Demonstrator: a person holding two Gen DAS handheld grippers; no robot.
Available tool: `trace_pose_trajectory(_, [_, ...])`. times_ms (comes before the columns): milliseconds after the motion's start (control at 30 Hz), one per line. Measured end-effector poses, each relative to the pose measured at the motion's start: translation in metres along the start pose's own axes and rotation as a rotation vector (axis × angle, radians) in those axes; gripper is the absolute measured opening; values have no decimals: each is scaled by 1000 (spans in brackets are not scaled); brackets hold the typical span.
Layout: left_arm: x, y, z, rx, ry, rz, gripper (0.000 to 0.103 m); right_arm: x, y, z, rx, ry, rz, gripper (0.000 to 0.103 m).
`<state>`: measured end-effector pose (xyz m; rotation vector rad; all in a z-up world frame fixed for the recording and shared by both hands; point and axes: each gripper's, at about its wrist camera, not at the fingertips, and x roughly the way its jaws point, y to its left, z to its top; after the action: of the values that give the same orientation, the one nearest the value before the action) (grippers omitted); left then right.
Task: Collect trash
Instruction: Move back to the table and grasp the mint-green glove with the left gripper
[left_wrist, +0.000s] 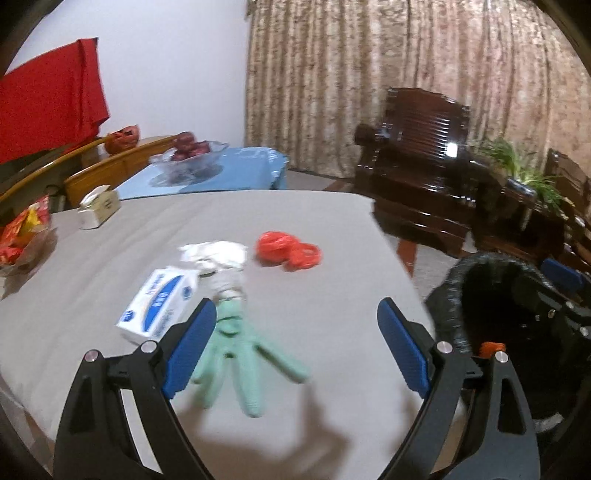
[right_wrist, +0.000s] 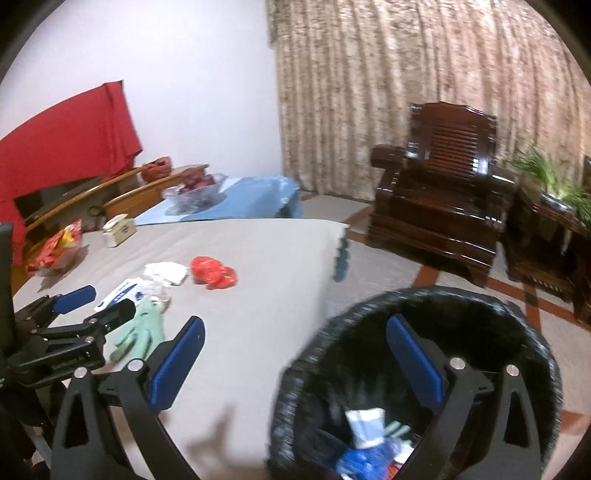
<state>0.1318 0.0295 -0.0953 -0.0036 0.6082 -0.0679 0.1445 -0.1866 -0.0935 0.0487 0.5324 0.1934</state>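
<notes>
A green glove (left_wrist: 240, 354) lies on the grey table (left_wrist: 314, 221), just ahead of my open, empty left gripper (left_wrist: 295, 332); it also shows in the right wrist view (right_wrist: 142, 328). Behind it lie a blue-and-white packet (left_wrist: 159, 306), crumpled white tissue (left_wrist: 216, 256) and a red plastic bag (left_wrist: 286, 249). My right gripper (right_wrist: 295, 347) is open and empty, above the near rim of the black-lined trash bin (right_wrist: 424, 306), which holds blue and white trash (right_wrist: 365, 424). The left gripper (right_wrist: 92, 306) shows at the left of the right wrist view.
A small cardboard box (left_wrist: 98, 208) and a red snack bag (left_wrist: 22, 232) sit at the table's far left. A glass fruit bowl (left_wrist: 188, 155) stands on a blue-covered table behind. A dark wooden armchair (right_wrist: 439, 199) and plants (left_wrist: 517, 166) stand to the right.
</notes>
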Motion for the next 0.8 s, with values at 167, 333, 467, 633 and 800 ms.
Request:
trace_pose_trajectory(167, [13, 27, -3, -27, 20, 50, 86, 19, 23, 3, -39, -2, 47, 97])
trace_pose_trajectory(333, [31, 42, -8, -39, 47, 65, 85, 39, 36, 3, -54, 10, 69, 97])
trace_pose_trajectory(467, [47, 46, -10, -45, 67, 67, 83, 52, 42, 3, -58, 20, 77, 97])
trace_pose_trajectory(633, [70, 48, -9, -44, 100, 70, 80, 64, 45, 3, -63, 29, 76, 97])
trace_pose_trajectory(800, [91, 51, -9, -57, 145, 73, 79, 75, 45, 2, -72, 46, 75, 97])
